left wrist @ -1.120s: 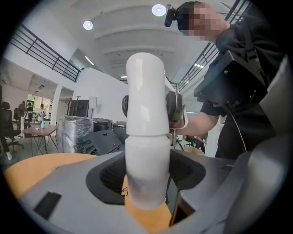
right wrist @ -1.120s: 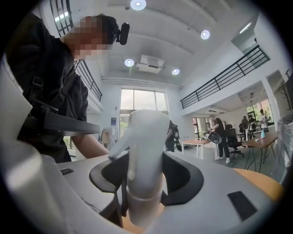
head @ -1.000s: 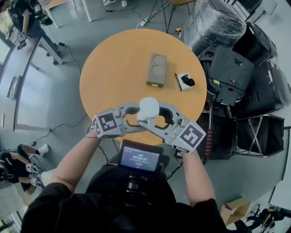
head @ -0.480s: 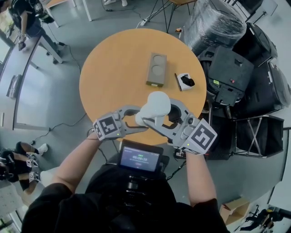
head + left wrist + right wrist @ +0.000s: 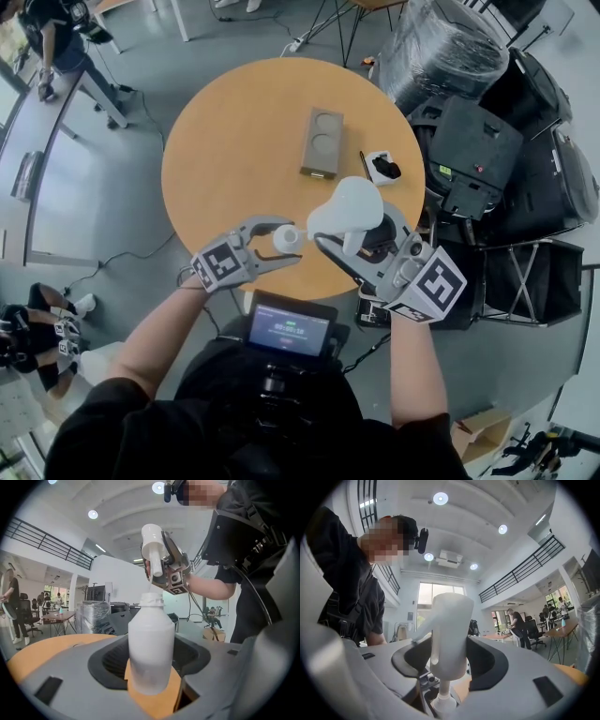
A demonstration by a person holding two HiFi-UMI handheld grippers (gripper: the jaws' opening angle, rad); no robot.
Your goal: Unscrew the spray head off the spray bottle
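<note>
A person's left gripper point(image 5: 281, 242) is clamped round the body of the white spray bottle point(image 5: 151, 646) over the near edge of a round wooden table point(image 5: 234, 141). The right gripper point(image 5: 356, 234) pinches the white spray head point(image 5: 449, 634), lifted clear of the bottle's open neck. Only the left gripper view shows the gap between neck and head, the head hanging higher up and beyond. The right gripper view alone shows a thin stem dropping from the head. The head view alone takes in a grey box point(image 5: 322, 142) and a small white holder point(image 5: 382, 167) farther back on the table, and a lit screen point(image 5: 288, 328) at the person's chest.
</note>
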